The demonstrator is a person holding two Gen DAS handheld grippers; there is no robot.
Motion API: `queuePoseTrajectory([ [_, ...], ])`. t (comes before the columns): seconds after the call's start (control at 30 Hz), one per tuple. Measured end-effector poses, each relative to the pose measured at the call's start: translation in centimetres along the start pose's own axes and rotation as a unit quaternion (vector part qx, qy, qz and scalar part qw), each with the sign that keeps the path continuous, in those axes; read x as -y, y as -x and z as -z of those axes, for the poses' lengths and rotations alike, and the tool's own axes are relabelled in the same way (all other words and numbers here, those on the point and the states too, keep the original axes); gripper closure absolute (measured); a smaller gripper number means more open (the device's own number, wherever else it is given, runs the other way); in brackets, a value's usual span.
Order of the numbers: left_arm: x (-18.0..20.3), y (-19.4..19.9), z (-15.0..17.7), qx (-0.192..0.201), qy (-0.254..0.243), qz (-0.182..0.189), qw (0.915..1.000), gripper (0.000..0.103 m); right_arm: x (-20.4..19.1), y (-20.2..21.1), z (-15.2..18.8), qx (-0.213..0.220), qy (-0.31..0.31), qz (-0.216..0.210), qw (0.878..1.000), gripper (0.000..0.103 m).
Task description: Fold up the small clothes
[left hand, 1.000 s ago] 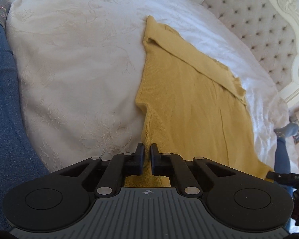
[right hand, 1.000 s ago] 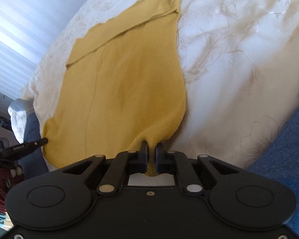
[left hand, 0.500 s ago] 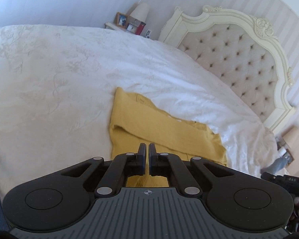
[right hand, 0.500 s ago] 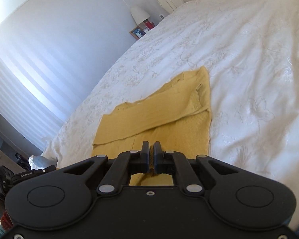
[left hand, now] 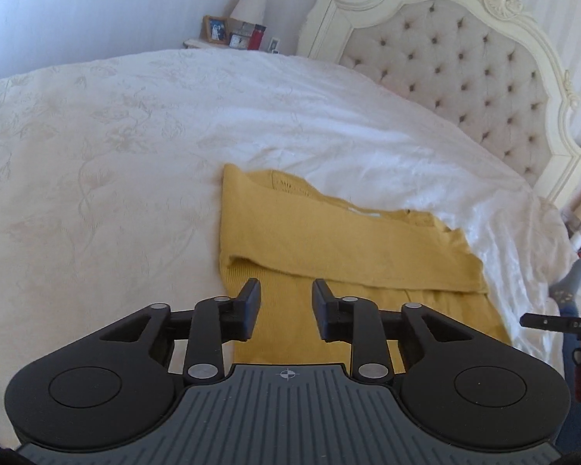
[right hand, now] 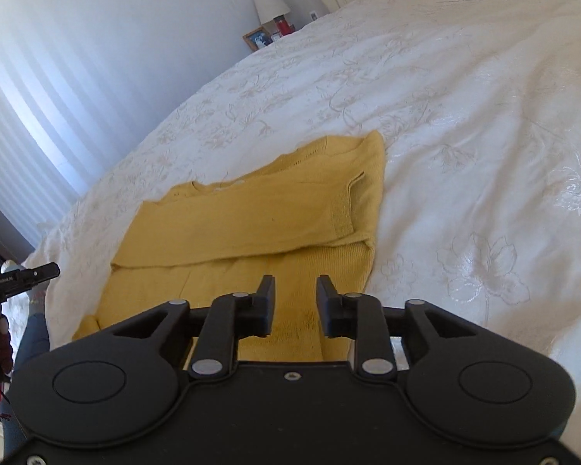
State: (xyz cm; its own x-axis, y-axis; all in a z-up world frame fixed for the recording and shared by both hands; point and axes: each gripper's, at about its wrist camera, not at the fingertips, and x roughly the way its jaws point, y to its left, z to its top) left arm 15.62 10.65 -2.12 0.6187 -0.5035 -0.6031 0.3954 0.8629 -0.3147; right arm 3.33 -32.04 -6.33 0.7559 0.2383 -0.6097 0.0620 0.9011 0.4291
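Both pairs of fingers, pinched on the cloth a moment ago, now stand parted with nothing between them. Left gripper (left hand: 286,292) hangs over the near left part of the mustard-yellow knitted garment (left hand: 329,248), right gripper (right hand: 293,290) over its near right part. It lies folded, long axis crosswise, on the white embroidered bedspread (left hand: 97,178), which spreads wide beyond both side edges.
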Motion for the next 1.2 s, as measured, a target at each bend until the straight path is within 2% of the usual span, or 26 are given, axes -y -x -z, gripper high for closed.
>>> queuePoseTrajectory([
  [0.1, -0.7, 0.0, 1.6, -0.025, 0.015, 0.006, 0.9996, 0.073, -0.4, -0.9, 1.3, -0.013, 0.035, 0.002, 0.999, 0.057],
  [0.2, -1.5, 0.5, 2.5, -0.034, 0.029, 0.001, 0.999, 0.07, -0.8, -1.5, 1.7, -0.018, 0.065, -0.002, 0.998, 0.057],
  [0.4, -2.6, 1.2, 2.7, -0.041, 0.034, -0.014, 0.9985, 0.063, -0.4, -3.0, 2.0, -0.036, 0.071, -0.003, 0.997, 0.056],
  [0.43, -2.7, 1.2, 2.7, -0.04, 0.034, -0.016, 0.9985, 0.063, -0.5, -3.0, 2.0, -0.035, 0.072, -0.009, 0.997, 0.061],
  [0.47, -2.9, 1.2, 2.6, -0.039, 0.033, -0.016, 0.9986, 0.063, -0.9, -2.8, 2.0, -0.032, 0.081, -0.018, 0.996, 0.084],
  [0.5, -3.0, 1.2, 2.6, -0.039, 0.032, -0.017, 0.9986, 0.063, -1.5, -2.5, 2.1, -0.026, 0.091, -0.026, 0.995, 0.093],
  [0.57, -3.1, 1.1, 2.3, -0.038, 0.027, -0.018, 0.9988, 0.062, -2.4, -1.6, 1.7, 0.001, 0.095, -0.055, 0.994, 0.093],
  [0.6, -3.1, 1.0, 2.1, -0.036, 0.023, -0.018, 0.9989, 0.062, -2.5, -1.1, 1.2, 0.022, 0.088, -0.055, 0.994, 0.093],
  [0.7, -2.9, 0.8, 1.4, -0.028, 0.008, -0.015, 0.9995, 0.06, -1.1, -0.3, -0.7, 0.083, 0.039, -0.013, 0.996, 0.093],
  [0.73, -2.8, 0.7, 1.1, -0.025, 0.004, -0.014, 0.9996, 0.058, -0.2, -0.5, -1.2, 0.091, 0.02, 0.007, 0.996, 0.093],
  [0.8, -2.6, 0.5, 0.8, -0.02, -0.004, -0.014, 0.9997, 0.055, 1.5, -1.4, -1.7, 0.091, -0.004, 0.048, 0.995, 0.093],
  [0.87, -2.5, 0.1, 0.7, -0.024, -0.009, -0.009, 0.9996, 0.054, 2.7, -2.4, -1.6, 0.078, -0.014, 0.064, 0.995, 0.093],
  [0.97, -2.2, -0.9, 0.9, -0.047, -0.027, 0.0, 0.9986, 0.049, 2.9, -3.4, -0.5, 0.069, -0.01, 0.066, 0.995, 0.093],
  [1.2, -1.0, -3.5, 0.9, -0.073, -0.075, 0.016, 0.9944, 0.049, 3.6, -4.1, 0.9, 0.064, -0.017, 0.058, 0.996, 0.092],
])
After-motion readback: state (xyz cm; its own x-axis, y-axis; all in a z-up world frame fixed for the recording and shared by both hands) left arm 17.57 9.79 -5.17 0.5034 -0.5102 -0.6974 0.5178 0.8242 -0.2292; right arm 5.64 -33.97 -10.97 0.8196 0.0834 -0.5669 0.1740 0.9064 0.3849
